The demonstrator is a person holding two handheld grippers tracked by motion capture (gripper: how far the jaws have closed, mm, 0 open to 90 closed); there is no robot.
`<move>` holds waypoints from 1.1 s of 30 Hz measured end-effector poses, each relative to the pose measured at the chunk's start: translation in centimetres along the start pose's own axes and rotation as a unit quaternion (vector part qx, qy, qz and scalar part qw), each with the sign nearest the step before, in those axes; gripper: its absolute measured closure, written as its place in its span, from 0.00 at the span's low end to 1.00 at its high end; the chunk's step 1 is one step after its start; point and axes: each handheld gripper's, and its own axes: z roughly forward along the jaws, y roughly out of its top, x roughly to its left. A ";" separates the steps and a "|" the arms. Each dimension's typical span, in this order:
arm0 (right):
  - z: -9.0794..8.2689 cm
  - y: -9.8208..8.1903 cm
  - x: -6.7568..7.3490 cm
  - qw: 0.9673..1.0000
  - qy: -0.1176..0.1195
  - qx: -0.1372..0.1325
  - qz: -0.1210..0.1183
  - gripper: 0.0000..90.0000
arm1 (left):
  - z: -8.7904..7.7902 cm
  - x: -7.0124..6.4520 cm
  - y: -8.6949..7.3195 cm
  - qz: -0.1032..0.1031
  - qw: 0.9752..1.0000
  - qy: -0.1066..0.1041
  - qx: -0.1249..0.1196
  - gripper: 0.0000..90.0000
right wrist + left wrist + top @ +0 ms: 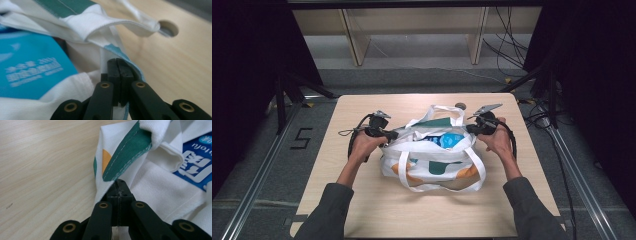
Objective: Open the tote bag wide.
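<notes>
Inside the tote bag [432, 160] lies a blue packet [447, 140]; both tools [389, 134] [470, 129] pinch its rim.

Pale wooden table [362, 210] with a round cable hole [169, 28], on grey floor [422, 75].

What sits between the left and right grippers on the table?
In the high view, the white tote bag spans the gap between the left gripper and right gripper, each shut on a bag edge. A blue package shows inside its opening.
</notes>
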 end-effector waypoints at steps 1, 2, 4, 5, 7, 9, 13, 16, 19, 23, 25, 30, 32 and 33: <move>0.0 0.0 0.0 1.000 0.000 0.000 0.000 1.00 | 0.0 0.0 0.0 0.000 1.000 0.000 0.000 0.99; -1.9 0.7 0.5 1.000 0.003 -0.026 -0.010 1.00 | -0.5 -0.4 0.1 0.008 1.000 0.000 -0.005 0.98; -3.9 1.4 1.2 0.999 0.021 -0.046 -0.018 1.00 | -0.9 -0.9 0.4 0.013 1.000 0.001 -0.016 0.97; -4.5 1.6 1.6 0.996 0.031 -0.070 -0.033 1.00 | -1.1 -1.2 0.6 0.013 1.000 -0.003 -0.025 0.97; -5.6 1.7 3.0 0.994 0.055 -0.079 -0.047 1.00 | -1.2 -1.9 1.0 0.020 0.999 -0.017 -0.030 0.97; -6.1 1.7 4.8 0.992 0.069 -0.079 -0.070 1.00 | -0.8 -2.9 1.5 0.027 0.999 -0.028 -0.028 0.97; -5.6 1.4 7.9 0.988 0.082 -0.053 -0.118 1.00 | 0.7 -4.6 2.5 0.048 0.997 -0.050 -0.016 0.97; -4.5 0.8 8.7 0.988 0.082 -0.012 -0.132 1.00 | 2.1 -4.7 2.8 0.046 0.998 -0.049 0.006 0.97; -5.0 -0.3 8.5 0.986 0.106 0.000 -0.127 1.00 | 2.7 -3.0 2.7 0.014 0.999 -0.039 0.009 0.99; -6.2 -2.1 9.3 0.982 0.106 0.053 -0.148 1.00 | 3.1 -2.1 2.7 0.008 1.000 -0.009 0.024 0.99; -5.8 -3.8 9.7 0.980 0.112 0.072 -0.145 1.00 | 3.5 -1.6 2.6 0.029 0.997 0.030 0.058 0.99; -6.0 -5.7 9.7 0.982 0.137 0.054 -0.119 1.00 | 3.7 -1.1 2.4 0.007 0.998 0.032 0.048 0.99; -6.1 -5.3 9.9 0.981 0.132 0.065 -0.125 1.00 | 3.2 -1.6 2.6 0.024 0.998 0.034 0.051 0.99; -6.4 -5.0 10.0 0.981 0.127 0.066 -0.129 1.00 | 2.8 -1.9 2.7 0.026 0.998 0.030 0.045 0.99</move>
